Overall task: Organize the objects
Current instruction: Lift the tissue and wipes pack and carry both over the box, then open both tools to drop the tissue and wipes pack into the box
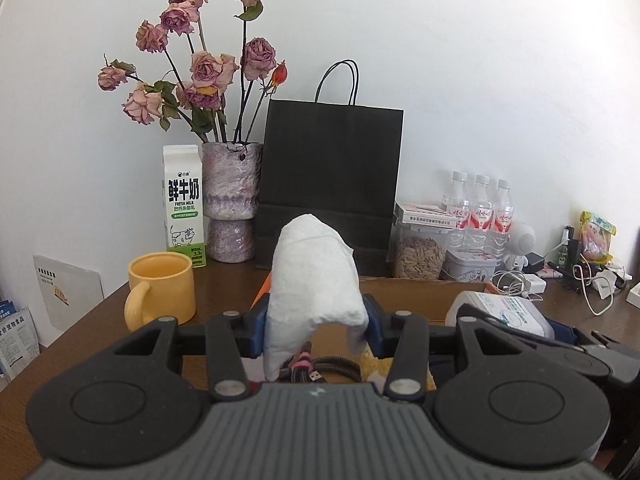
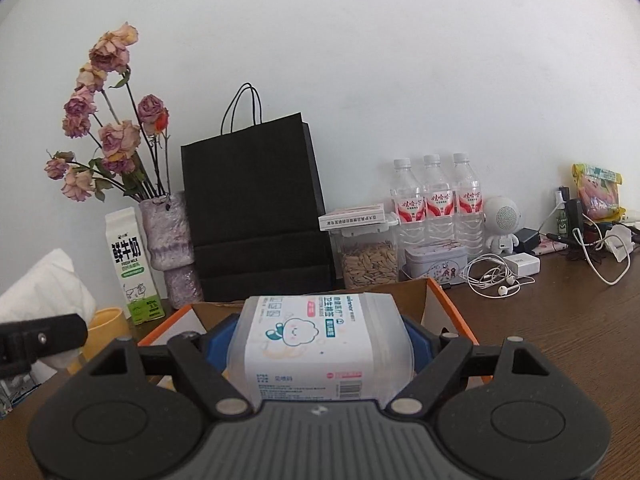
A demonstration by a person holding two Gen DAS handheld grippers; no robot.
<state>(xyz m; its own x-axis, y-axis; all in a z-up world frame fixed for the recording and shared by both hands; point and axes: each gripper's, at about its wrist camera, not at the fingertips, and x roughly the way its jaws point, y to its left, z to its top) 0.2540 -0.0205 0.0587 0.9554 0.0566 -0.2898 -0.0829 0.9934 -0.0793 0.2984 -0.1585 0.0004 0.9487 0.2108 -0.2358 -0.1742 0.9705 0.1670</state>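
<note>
My left gripper is shut on a crumpled white tissue and holds it upright above the orange-edged cardboard box. My right gripper is shut on a translucent cotton-swab box with a white printed label, held above the same cardboard box. The swab box also shows at the right of the left wrist view. The tissue shows at the left edge of the right wrist view. A cable with a pink band lies below the tissue.
On the brown table stand a yellow mug, a milk carton, a vase of dried roses, a black paper bag, a seed jar, a tin, three water bottles, a white speaker, earphones and cables.
</note>
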